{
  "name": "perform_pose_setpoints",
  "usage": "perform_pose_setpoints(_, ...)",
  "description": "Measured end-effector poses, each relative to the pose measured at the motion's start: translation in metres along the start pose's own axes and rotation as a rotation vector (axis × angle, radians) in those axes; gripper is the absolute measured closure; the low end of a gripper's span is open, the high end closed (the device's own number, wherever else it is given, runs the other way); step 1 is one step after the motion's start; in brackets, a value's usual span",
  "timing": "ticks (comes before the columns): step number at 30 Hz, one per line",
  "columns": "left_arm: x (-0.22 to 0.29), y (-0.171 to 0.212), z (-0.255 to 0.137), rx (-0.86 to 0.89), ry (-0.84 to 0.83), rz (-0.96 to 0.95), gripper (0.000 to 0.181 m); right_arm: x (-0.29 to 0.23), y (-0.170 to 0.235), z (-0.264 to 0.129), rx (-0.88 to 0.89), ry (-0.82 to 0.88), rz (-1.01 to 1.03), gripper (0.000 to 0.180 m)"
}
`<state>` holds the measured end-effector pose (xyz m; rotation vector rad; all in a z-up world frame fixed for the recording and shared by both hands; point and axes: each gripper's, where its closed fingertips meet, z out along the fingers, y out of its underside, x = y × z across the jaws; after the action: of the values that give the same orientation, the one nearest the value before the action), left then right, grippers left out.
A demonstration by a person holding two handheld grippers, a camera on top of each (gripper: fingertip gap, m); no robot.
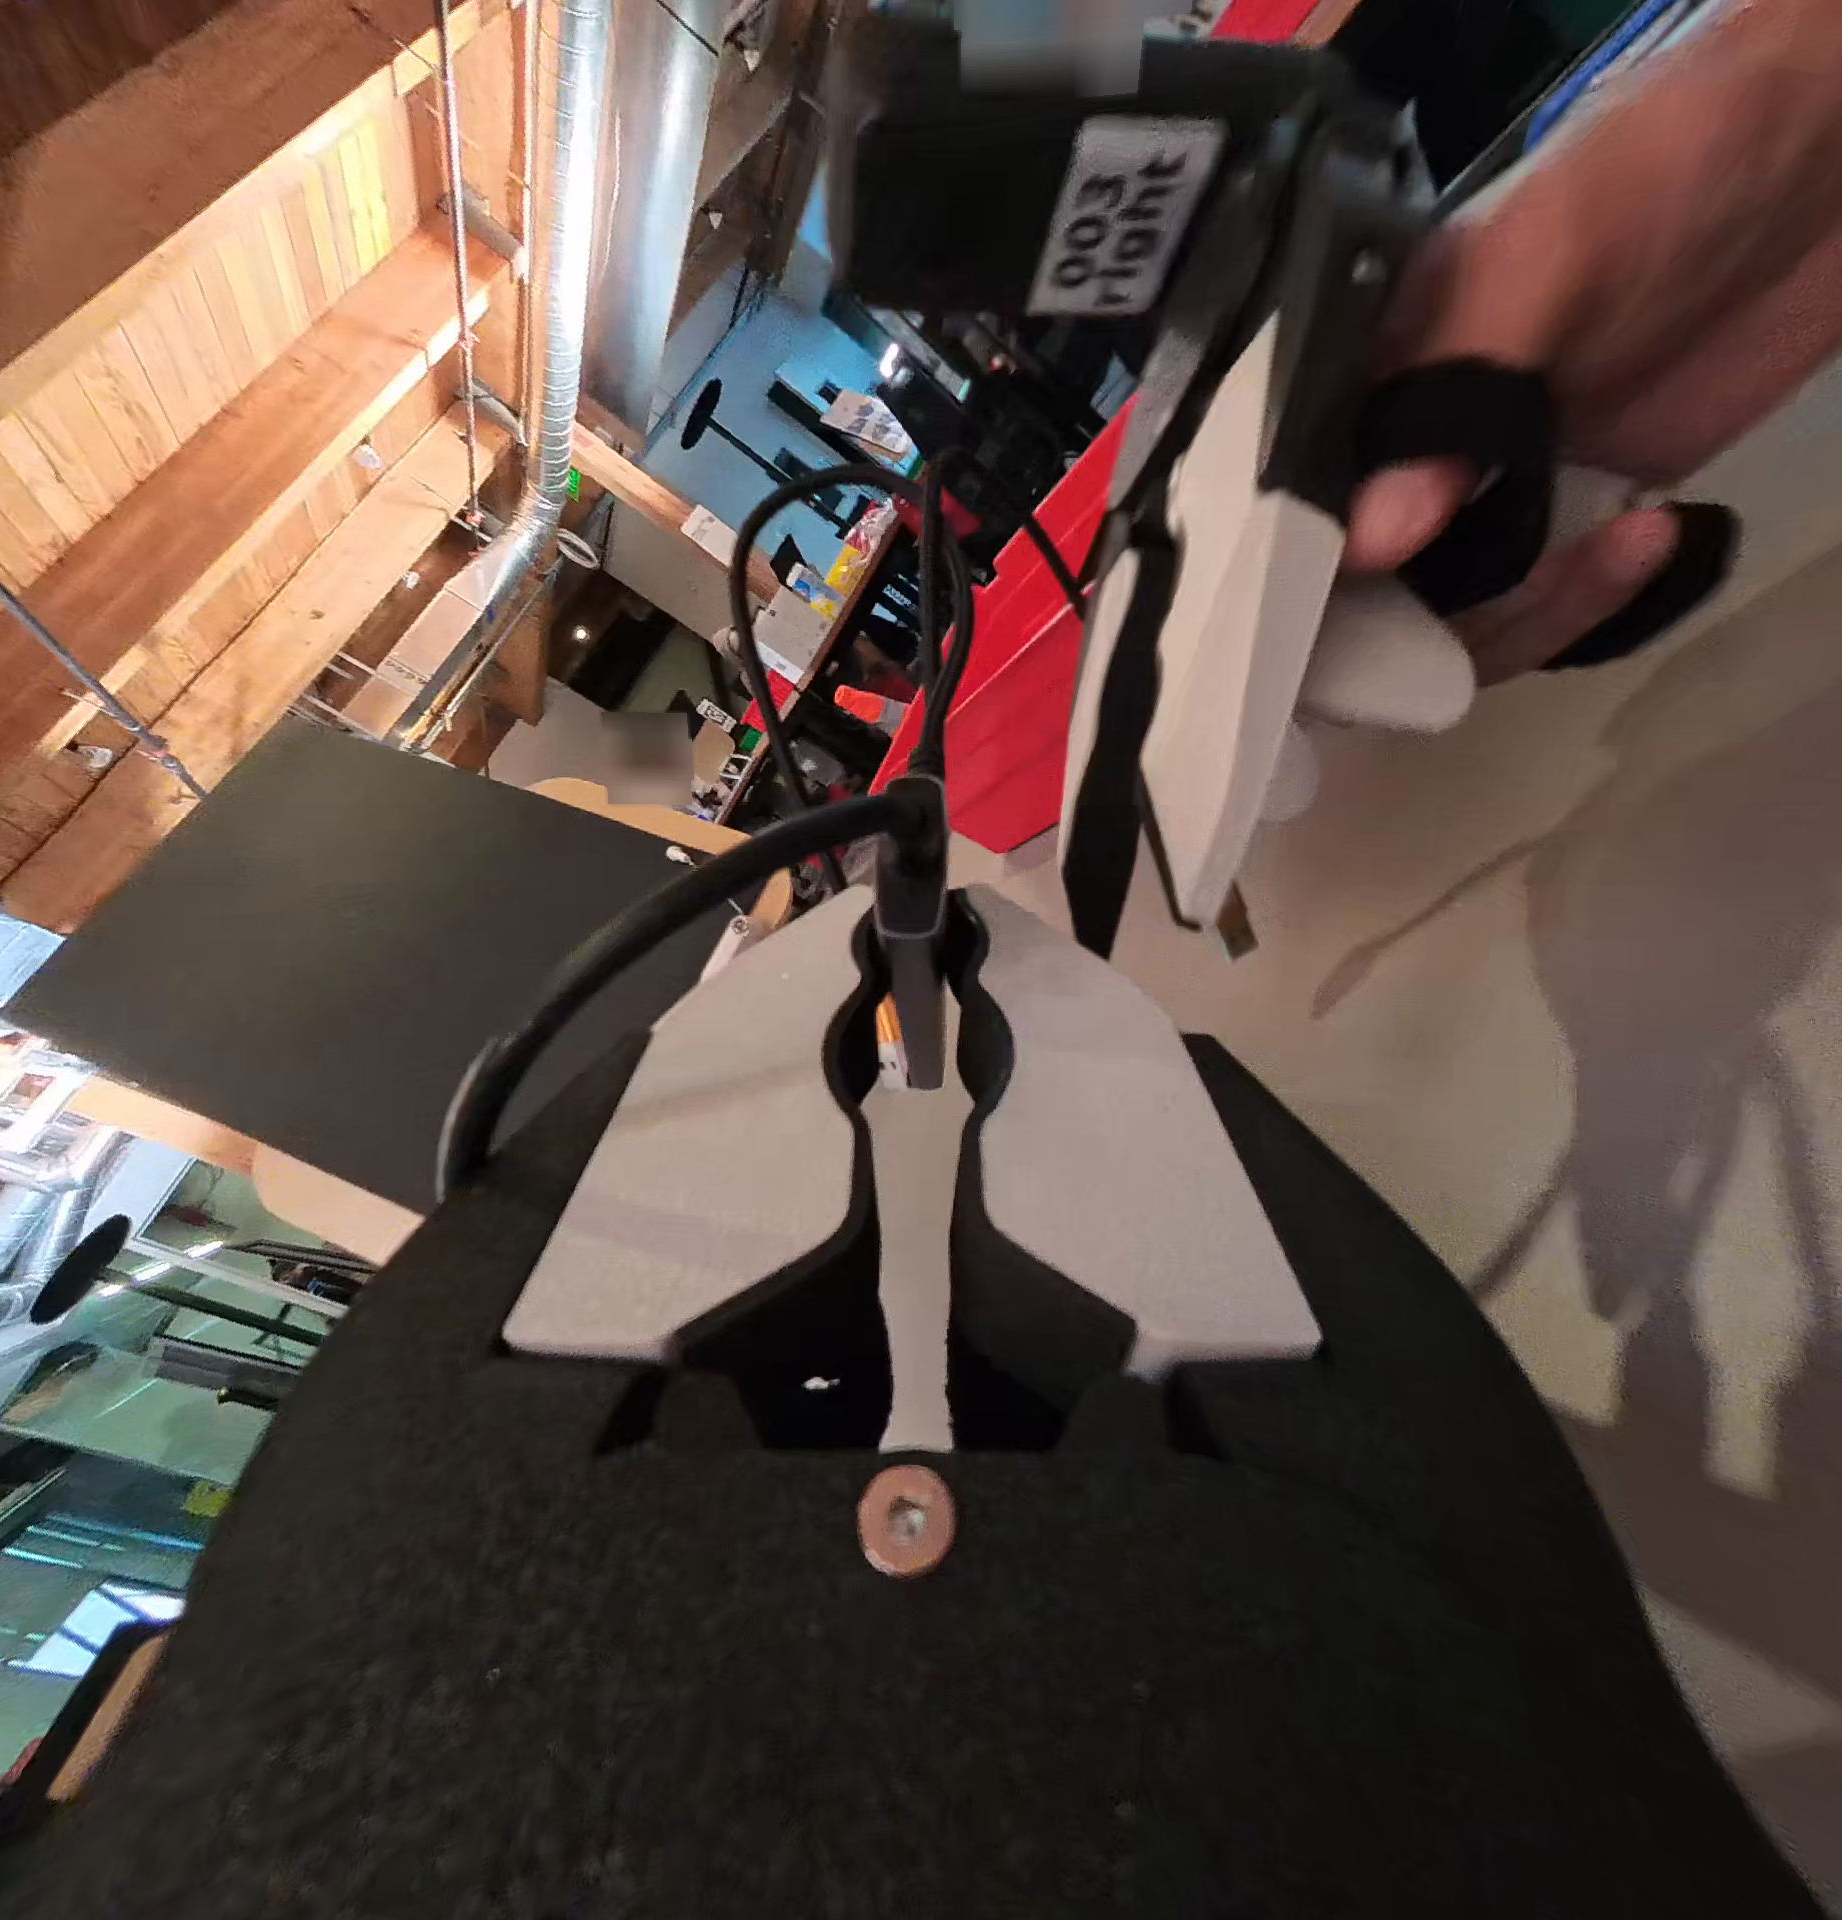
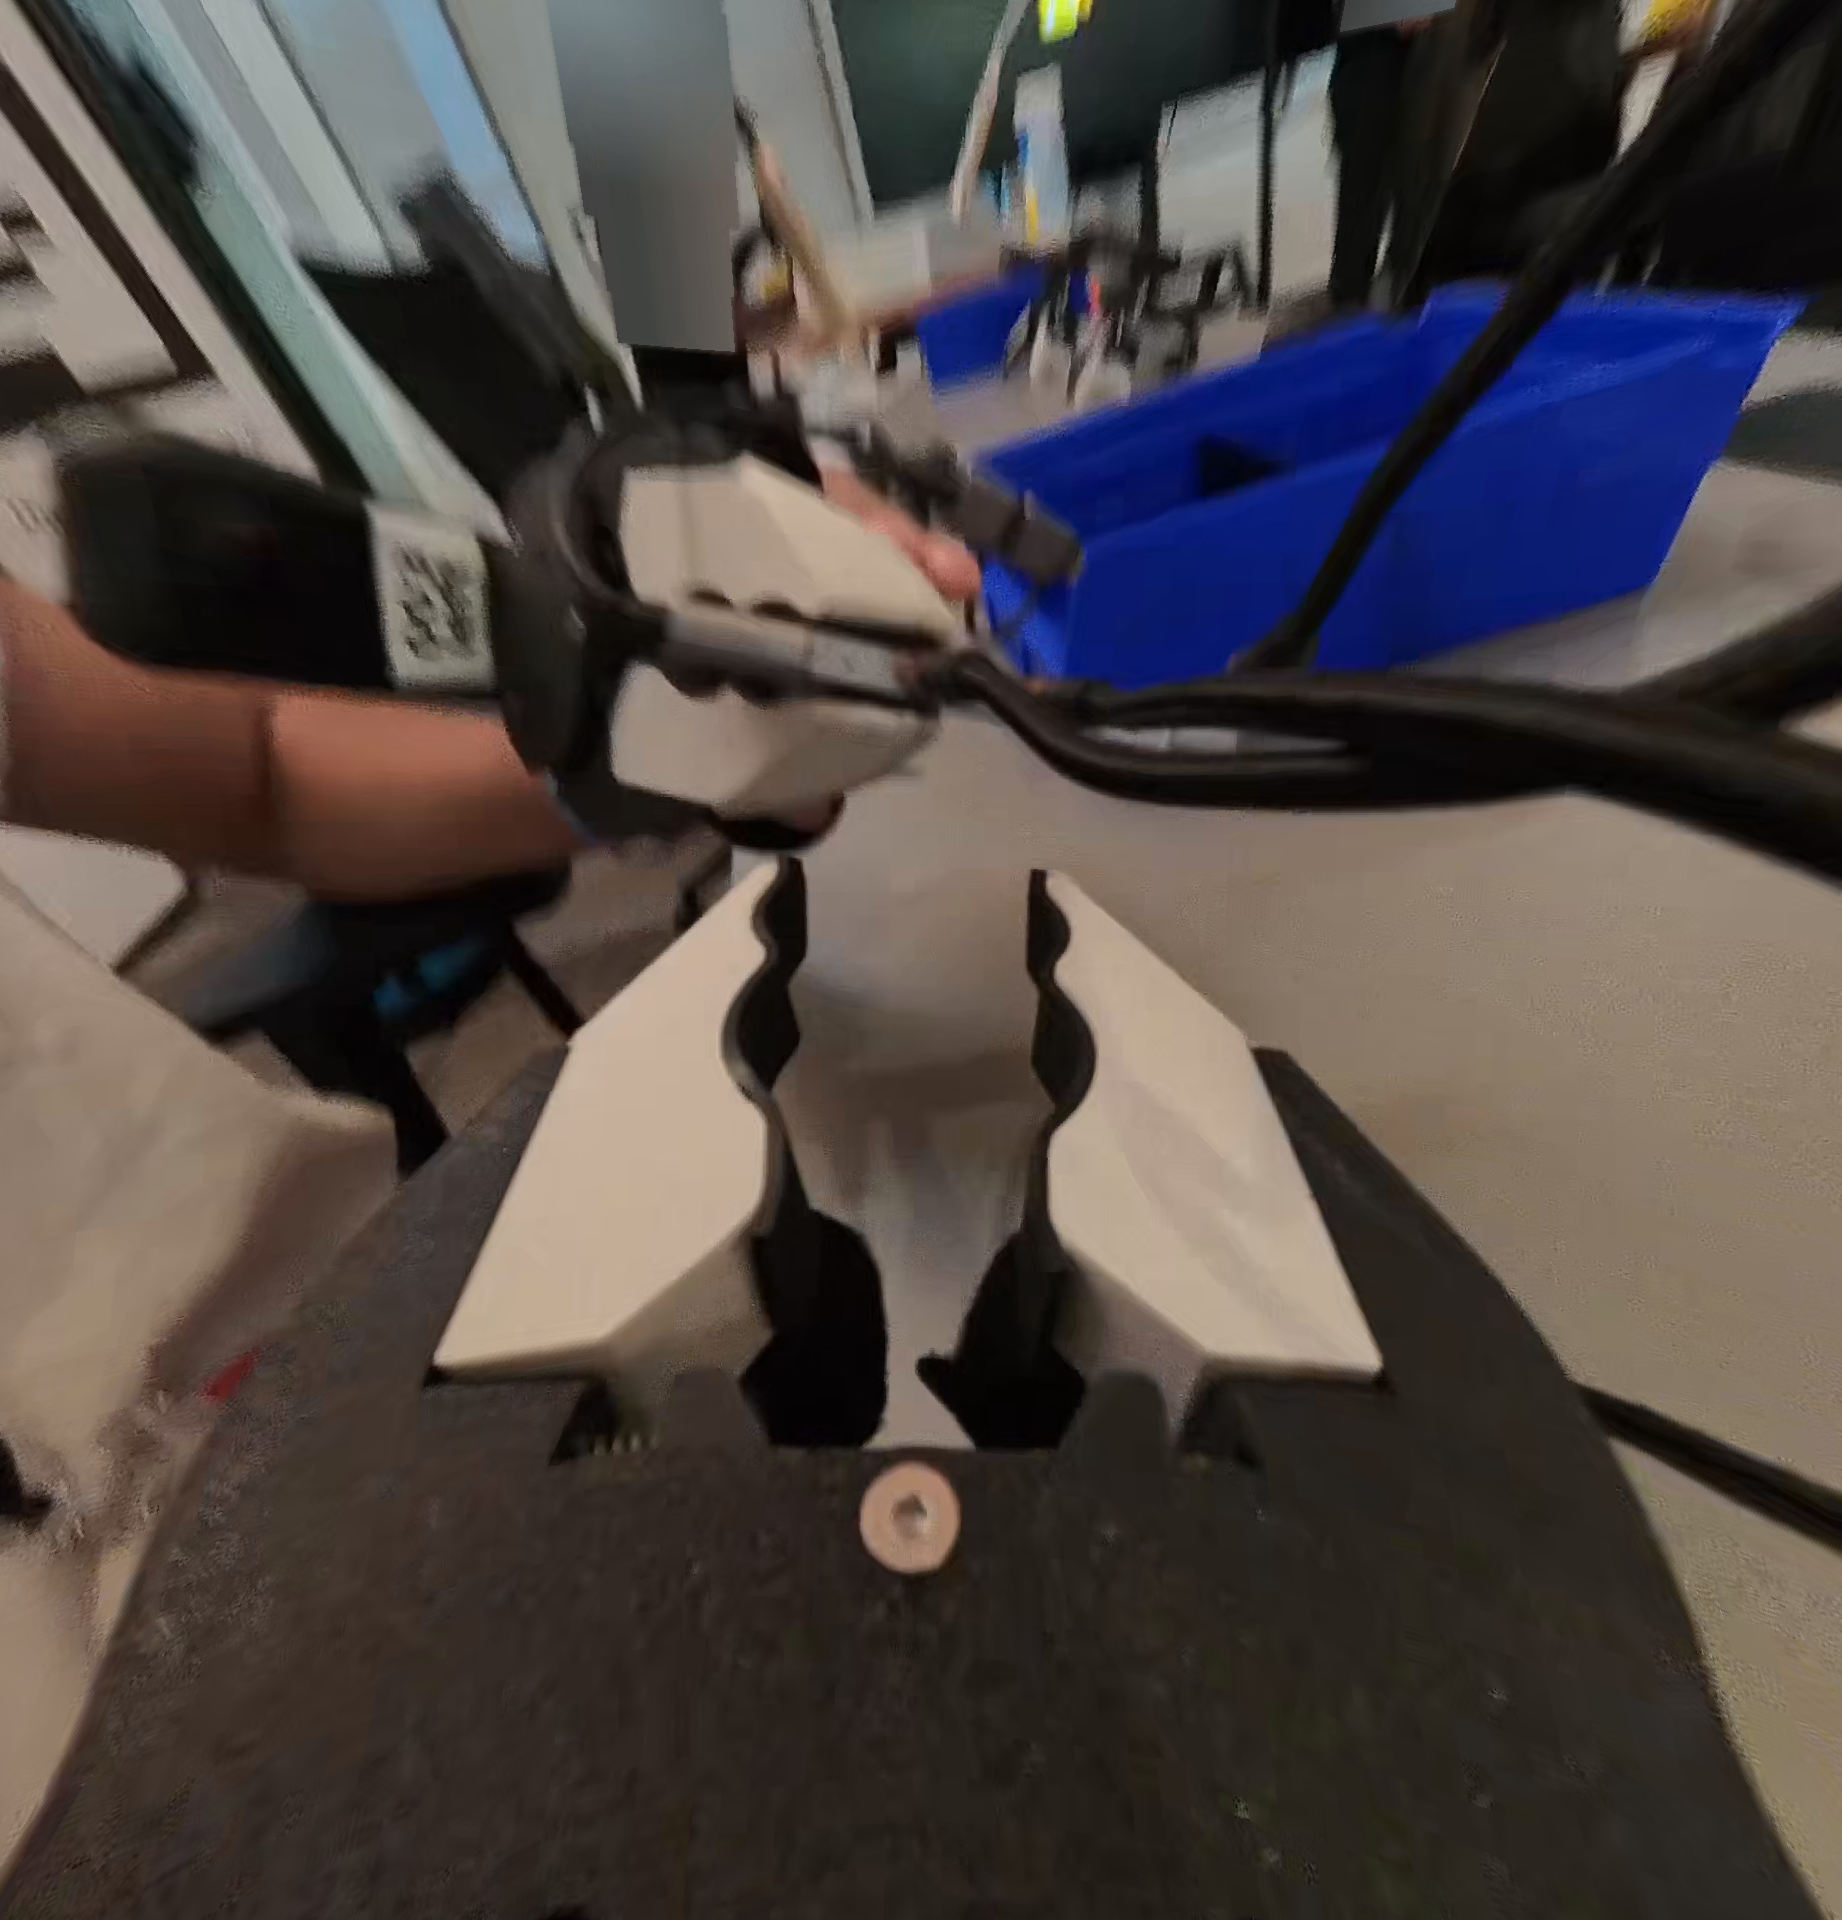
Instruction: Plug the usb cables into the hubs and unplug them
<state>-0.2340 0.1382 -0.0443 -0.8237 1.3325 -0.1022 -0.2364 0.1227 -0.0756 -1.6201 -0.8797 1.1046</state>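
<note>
My left gripper (image 1: 912,920) is shut on a slim dark grey USB hub (image 1: 915,987), held edge-on between the white fingers. Black cables (image 1: 751,862) leave the hub's far end and loop away. In the right wrist view the left gripper (image 2: 927,665) is at middle left, held by a hand, with the hub (image 2: 844,660) in it and the cables (image 2: 1312,738) running off to the right. My right gripper (image 2: 912,904) is open and empty above the beige table, just below the left gripper. It shows in the left wrist view (image 1: 1156,925) at upper right, in a hand.
A blue bin (image 2: 1416,488) stands on the beige table (image 2: 1468,1091) behind the cables. A red bin (image 1: 1010,644) and a black panel (image 1: 325,935) show in the tilted left wrist view. Another black cable (image 2: 1727,1475) lies at the right. My two grippers' fingertips are within a few centimetres of each other.
</note>
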Motion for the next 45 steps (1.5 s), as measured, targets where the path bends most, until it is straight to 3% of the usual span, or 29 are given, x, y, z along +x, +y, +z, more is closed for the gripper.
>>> perform_pose_setpoints(4, 0.007, 0.001, 0.003, -0.009, 0.0, 0.067, 0.171, -0.004, -0.028, -0.006, 0.213, -0.006, 0.108, 0.147)
perform_pose_setpoints(13, 0.012, 0.002, 0.006, -0.009, -0.018, 0.054, 0.171, 0.008, -0.025, -0.005, 0.24, 0.011, 0.213, 0.168)
perform_pose_setpoints(17, 0.013, 0.003, 0.007, -0.02, -0.028, 0.037, 0.171, 0.009, -0.024, -0.005, 0.215, 0.031, 0.201, 0.169)
perform_pose_setpoints(21, 0.014, 0.013, 0.013, -0.151, -0.061, -0.106, 0.17, 0.014, -0.023, -0.007, 0.188, 0.144, 0.057, 0.17)
perform_pose_setpoints(26, 0.02, 0.02, 0.017, -0.226, -0.066, -0.118, 0.17, 0.018, -0.017, -0.009, 0.119, 0.237, -0.071, 0.169)
perform_pose_setpoints(33, 0.02, 0.028, 0.017, -0.293, -0.068, -0.05, 0.169, 0.021, -0.014, -0.008, 0.17, 0.185, 0.147, 0.17)
perform_pose_setpoints(44, 0.012, 0.027, 0.013, -0.276, -0.113, 0.041, 0.169, 0.017, -0.02, -0.01, 0.204, 0.156, 0.147, 0.169)
perform_pose_setpoints(45, 0.006, 0.046, 0.009, -0.365, -0.13, 0.017, 0.171, 0.019, -0.044, -0.031, 0.371, 0.148, 0.15, 0.171)
